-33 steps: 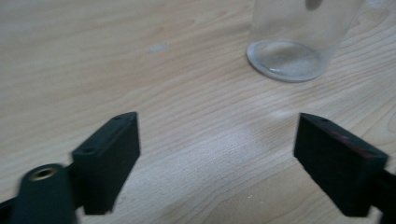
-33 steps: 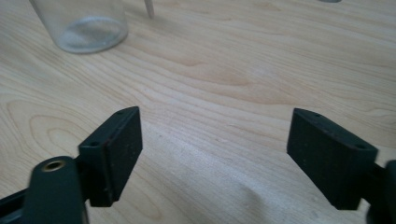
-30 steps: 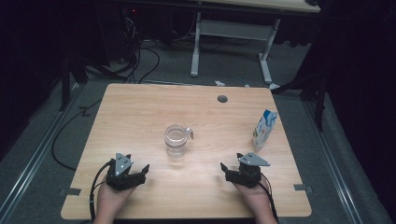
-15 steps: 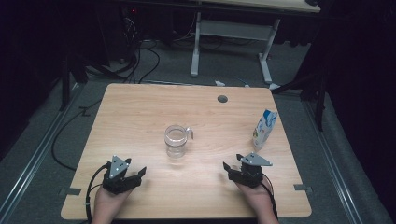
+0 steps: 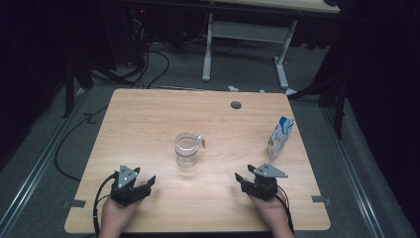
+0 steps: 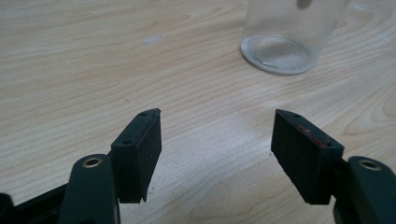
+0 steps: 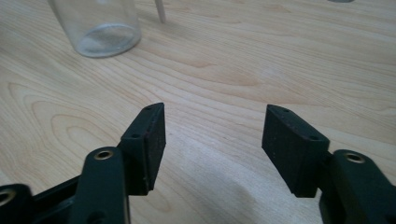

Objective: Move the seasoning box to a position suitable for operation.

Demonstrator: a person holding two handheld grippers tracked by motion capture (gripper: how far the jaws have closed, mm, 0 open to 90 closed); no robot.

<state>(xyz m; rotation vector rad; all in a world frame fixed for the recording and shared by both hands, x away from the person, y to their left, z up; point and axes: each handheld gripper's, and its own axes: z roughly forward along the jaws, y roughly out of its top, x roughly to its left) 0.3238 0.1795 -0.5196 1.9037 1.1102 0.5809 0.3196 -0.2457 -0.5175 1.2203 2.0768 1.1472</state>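
Low, both tools (image 5: pixel 143 182) (image 5: pixel 242 178) level — gaping, empty

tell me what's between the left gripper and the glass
Nothing: only bare table lies between the open left gripper and the glass, seen in the high view.

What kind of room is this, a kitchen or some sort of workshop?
Probably a lab or recording workspace, not a kitchen: a bare wooden table with a cable hole, loose cables on grey carpet, another desk frame behind, and dark surroundings.
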